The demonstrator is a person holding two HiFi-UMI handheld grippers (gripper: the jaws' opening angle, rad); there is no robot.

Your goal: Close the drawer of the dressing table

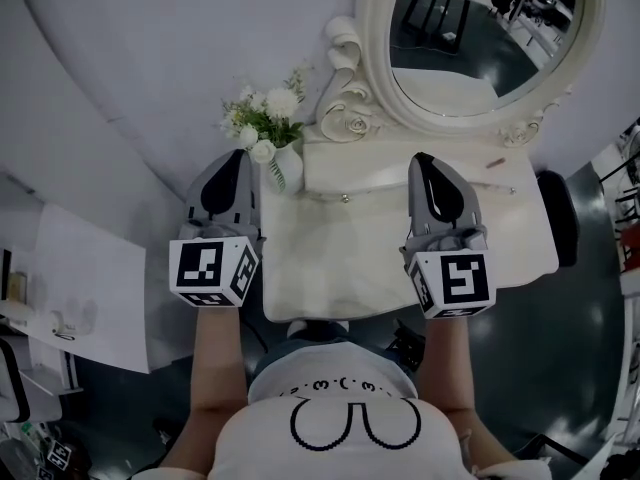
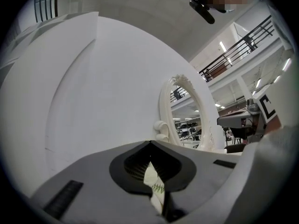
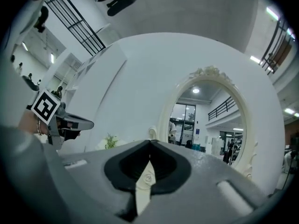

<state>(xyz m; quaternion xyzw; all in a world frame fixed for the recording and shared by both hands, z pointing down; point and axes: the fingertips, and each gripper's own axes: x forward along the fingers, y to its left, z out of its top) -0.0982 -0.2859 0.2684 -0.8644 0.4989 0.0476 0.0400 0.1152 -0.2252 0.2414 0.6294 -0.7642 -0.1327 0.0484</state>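
Observation:
The white dressing table (image 1: 300, 288) stands below me against a curved white wall. Its oval mirror (image 1: 480, 28) rises at the back, over a low drawer unit with a small knob (image 1: 345, 198); I cannot tell how far the drawer stands out. My left gripper (image 1: 240, 156) hangs above the table's left edge, jaws shut and empty. My right gripper (image 1: 425, 158) hovers over the table's right half, also shut and empty. In the left gripper view the left gripper (image 2: 150, 142) points level at the wall and mirror (image 2: 187, 120). The right gripper (image 3: 149, 142) faces the mirror (image 3: 210, 120).
A white vase of white flowers (image 1: 265, 118) stands at the table's back left, close to my left gripper. A small reddish object (image 1: 497, 163) lies on the drawer unit's top. A white board (image 1: 90, 288) lies at the left, a dark seat (image 1: 560, 218) at the right.

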